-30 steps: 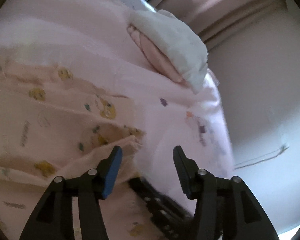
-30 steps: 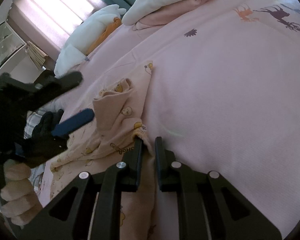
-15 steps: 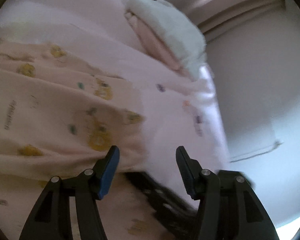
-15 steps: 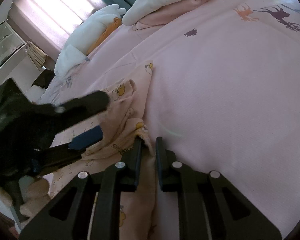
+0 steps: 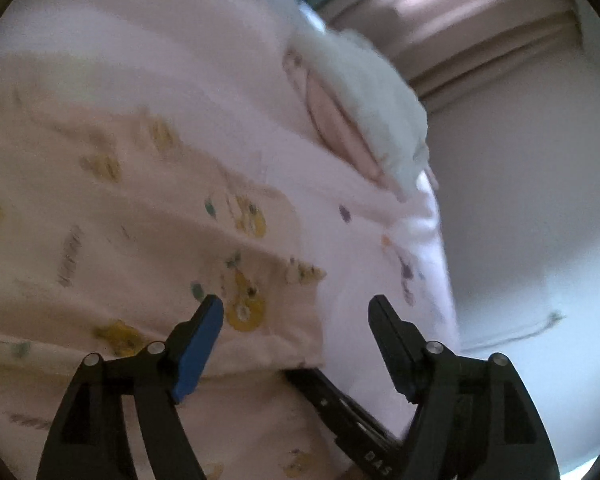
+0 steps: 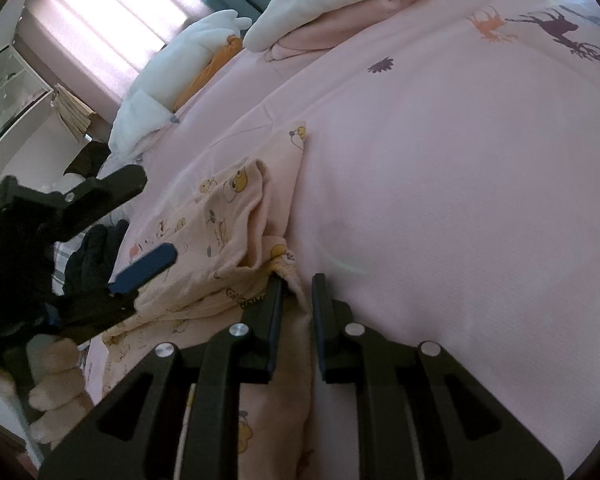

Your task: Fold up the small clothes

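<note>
A small peach garment with yellow bear prints lies crumpled on the pink bedspread. My right gripper is shut on the garment's edge, with cloth pinched between its jaws. My left gripper is open and empty, just above the garment, which fills the left of the left wrist view. The left gripper also shows in the right wrist view, at the left, over the garment's far side. Part of the right gripper's black frame shows under the cloth in the left wrist view.
Folded white and pink clothes lie at the bed's far side, also in the left wrist view. A second white and orange pile lies further left. Curtains and a wall stand beyond the bed's edge.
My left gripper has shifted back and away from the garment's fold, still open. My right gripper has kept its pinch on the garment's edge in the same spot.
</note>
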